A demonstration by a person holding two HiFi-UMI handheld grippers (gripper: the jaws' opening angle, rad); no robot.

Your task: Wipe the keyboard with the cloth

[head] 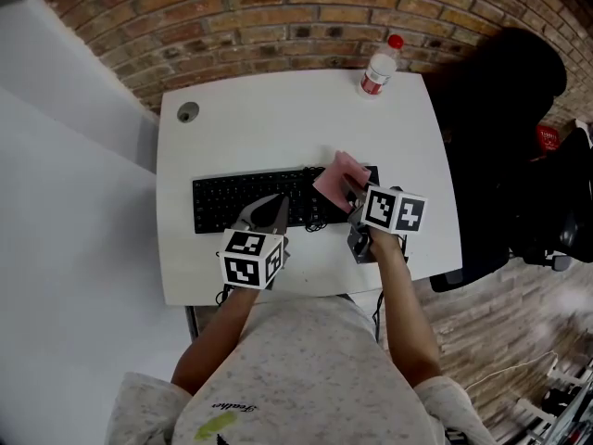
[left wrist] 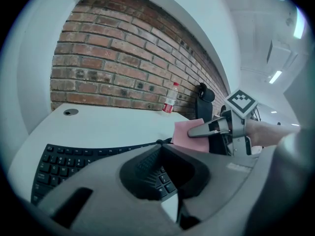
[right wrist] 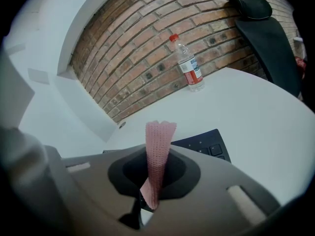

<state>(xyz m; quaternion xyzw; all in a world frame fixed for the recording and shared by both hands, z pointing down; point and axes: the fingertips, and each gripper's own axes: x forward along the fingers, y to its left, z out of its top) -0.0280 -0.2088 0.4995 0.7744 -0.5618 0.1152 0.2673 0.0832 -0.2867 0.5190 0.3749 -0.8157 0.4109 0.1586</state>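
The left gripper (head: 274, 206), its jaws closed together on nothing, is over the black keyboard (head: 232, 204) on the white table (head: 278, 119). At the keyboard's right end, the right gripper (head: 353, 197) pinches the pink cloth (head: 339, 176). Farther right, the bottle (head: 379, 67) has a red label too small to read.

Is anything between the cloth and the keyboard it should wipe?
Nothing visible does. The cloth, clamped in the right gripper, hangs over the keyboard at its right end. The left gripper is over it farther left, maybe blocking a leftward wipe.
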